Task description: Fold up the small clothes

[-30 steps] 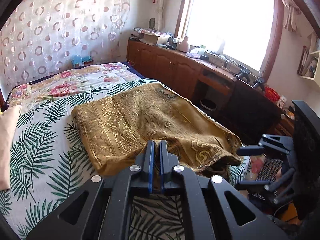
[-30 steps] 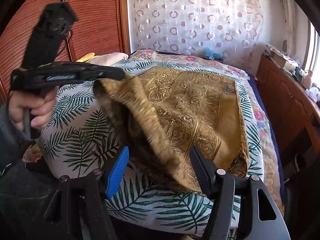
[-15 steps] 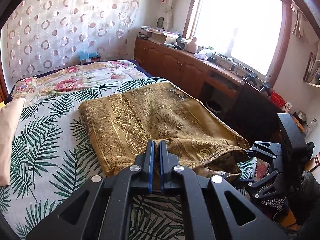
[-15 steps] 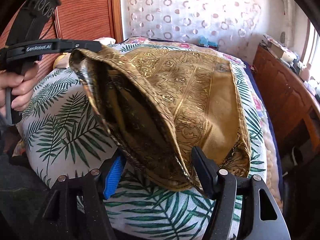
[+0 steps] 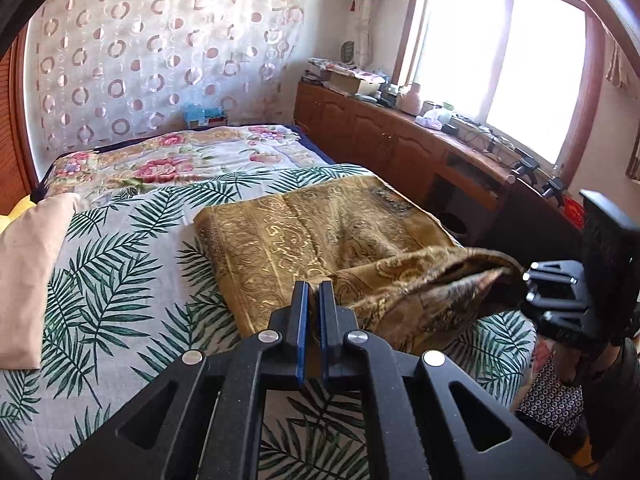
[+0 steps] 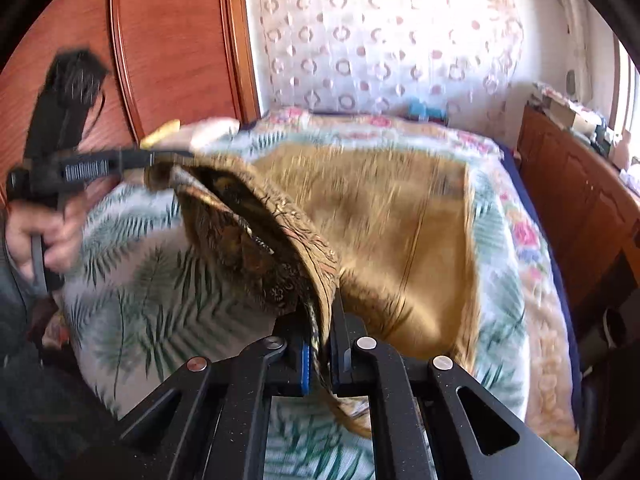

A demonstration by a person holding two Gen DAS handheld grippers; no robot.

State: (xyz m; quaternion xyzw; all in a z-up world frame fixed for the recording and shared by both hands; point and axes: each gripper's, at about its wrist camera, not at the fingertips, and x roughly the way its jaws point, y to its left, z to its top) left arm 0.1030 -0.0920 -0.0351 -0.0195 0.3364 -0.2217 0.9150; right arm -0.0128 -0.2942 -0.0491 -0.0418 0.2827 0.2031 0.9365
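A gold patterned garment lies on the palm-leaf bedspread; it also shows in the right wrist view. My left gripper is shut on its near hem and holds that corner up. My right gripper is shut on the same hem further right and lifts it. The hem hangs raised between the two grippers. The right gripper appears at the right of the left wrist view; the left gripper appears at the left of the right wrist view.
A beige pillow lies at the bed's left. A wooden cabinet with clutter runs along the right under the window. A wooden headboard panel stands left. A floral quilt covers the far bed.
My right gripper has closed on the garment's hem, having been open around it. Both grippers have lifted the near hem higher off the bed.
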